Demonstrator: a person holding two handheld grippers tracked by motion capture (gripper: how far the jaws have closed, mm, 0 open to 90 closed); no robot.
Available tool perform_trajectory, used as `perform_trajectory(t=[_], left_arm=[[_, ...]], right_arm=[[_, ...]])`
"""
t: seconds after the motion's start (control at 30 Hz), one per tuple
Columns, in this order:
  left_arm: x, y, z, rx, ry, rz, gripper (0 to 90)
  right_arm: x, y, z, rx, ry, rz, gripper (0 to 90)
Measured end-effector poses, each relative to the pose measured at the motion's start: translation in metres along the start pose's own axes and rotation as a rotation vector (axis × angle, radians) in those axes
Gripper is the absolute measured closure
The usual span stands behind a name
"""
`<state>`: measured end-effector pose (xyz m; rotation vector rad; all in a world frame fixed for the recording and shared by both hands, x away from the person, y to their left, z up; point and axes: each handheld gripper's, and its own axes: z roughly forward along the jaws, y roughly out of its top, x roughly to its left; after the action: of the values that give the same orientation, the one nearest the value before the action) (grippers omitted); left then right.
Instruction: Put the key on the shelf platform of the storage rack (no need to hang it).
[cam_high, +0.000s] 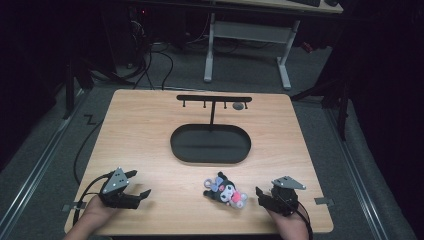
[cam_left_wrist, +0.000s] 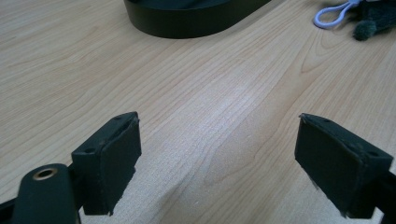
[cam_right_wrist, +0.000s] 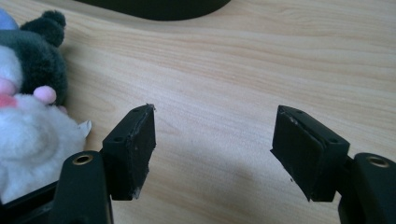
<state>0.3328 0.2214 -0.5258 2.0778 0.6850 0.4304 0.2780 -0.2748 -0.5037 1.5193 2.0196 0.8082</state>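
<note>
A small black, white and pink plush toy (cam_high: 226, 190) lies on the table's near edge.

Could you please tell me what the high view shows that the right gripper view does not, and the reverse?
The high view alone shows the rack with its hooks rising from the tray, the person's hands, the left gripper and the floor. The right gripper view alone shows the right gripper close up, its jaws apart with bare table between them. Both show the plush toy, the black tray and the wooden table.
</note>
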Motion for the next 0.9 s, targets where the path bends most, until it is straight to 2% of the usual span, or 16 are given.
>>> perform_trajectory(t=[0.4,0.53,0.67,0.8,0.83,0.9], left_arm=[[0.0,0.0,0.0,0.002,0.0,-0.001,15.5],[0.0,0.0,0.0,0.0,0.002,0.0,15.5],[0.0,0.0,0.0,-0.002,-0.002,-0.001,15.5],[0.0,0.0,-0.001,-0.004,-0.003,0.0,15.5],[0.0,0.0,-0.001,-0.003,-0.003,0.0,15.5],[-0.001,-0.001,-0.001,-0.003,-0.002,0.001,15.5]], right_arm=[[0.003,0.003,0.0,0.084,0.021,0.004,32.7],[0.004,0.005,0.002,0.108,0.027,-0.021,32.7],[0.005,0.008,0.007,0.154,0.054,-0.017,32.7],[0.012,0.014,0.007,0.211,0.041,-0.064,32.8],[0.016,0.018,0.007,0.251,0.043,-0.091,32.8],[0.018,0.019,0.007,0.269,0.043,-0.103,32.8]])
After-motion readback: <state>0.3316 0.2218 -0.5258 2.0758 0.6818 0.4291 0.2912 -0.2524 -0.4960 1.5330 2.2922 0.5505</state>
